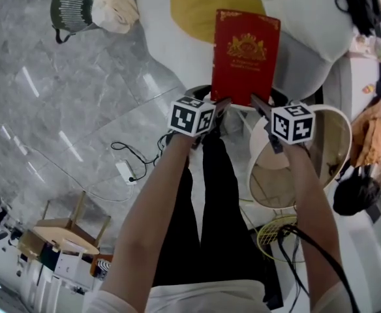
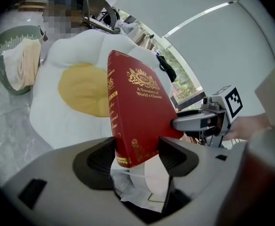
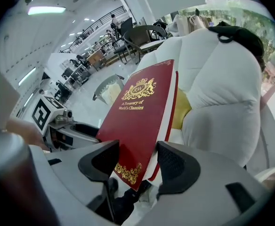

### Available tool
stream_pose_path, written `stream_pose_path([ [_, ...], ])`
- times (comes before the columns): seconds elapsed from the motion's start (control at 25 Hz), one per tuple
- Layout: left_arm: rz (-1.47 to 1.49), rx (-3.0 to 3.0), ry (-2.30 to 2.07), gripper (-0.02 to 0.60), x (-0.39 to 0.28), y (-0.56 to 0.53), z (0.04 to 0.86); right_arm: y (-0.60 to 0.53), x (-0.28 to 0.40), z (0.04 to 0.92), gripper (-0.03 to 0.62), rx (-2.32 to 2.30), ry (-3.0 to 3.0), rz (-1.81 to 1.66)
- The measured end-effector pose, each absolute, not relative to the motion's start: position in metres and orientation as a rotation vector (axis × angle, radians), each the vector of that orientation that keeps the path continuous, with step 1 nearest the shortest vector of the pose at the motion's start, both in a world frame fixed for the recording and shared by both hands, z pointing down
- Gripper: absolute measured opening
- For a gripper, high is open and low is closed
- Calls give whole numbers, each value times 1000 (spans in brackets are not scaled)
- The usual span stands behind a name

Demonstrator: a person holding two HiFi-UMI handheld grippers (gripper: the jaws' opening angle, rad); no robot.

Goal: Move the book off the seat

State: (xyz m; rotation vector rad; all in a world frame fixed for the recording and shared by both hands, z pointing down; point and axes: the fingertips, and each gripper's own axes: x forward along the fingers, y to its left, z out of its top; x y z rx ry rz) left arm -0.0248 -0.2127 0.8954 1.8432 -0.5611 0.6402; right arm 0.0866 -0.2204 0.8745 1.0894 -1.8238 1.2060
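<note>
Holding: left gripper (image 2: 137,158) and right gripper (image 3: 136,163) jaws each clamp a lower corner of the book (image 1: 246,56).
Book: upright in the air, near the white seat (image 1: 308,44).
Advice: hold both grips level and carry it away together.

Bare floor (image 1: 60,90) lies open left of the seat (image 1: 308,38); a round table (image 1: 331,152) crowds the right.

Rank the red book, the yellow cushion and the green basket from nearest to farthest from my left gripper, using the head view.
1. Red book: held by its lower corner in the left gripper.
2. Yellow cushion: on the white seat, beyond the book's top edge.
3. Green basket: on the floor, far up and left.
</note>
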Motion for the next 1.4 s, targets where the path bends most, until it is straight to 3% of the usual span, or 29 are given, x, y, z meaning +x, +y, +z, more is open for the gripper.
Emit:
stream_pose_path([
  [0.68,678,1976,-461,288,-58,-148,824,-135,53,806,272,1326,-1844,1248],
  [1.4,830,2173,-253,288,19,-58,740,-14,122,725,272,1667,-1823,1271],
])
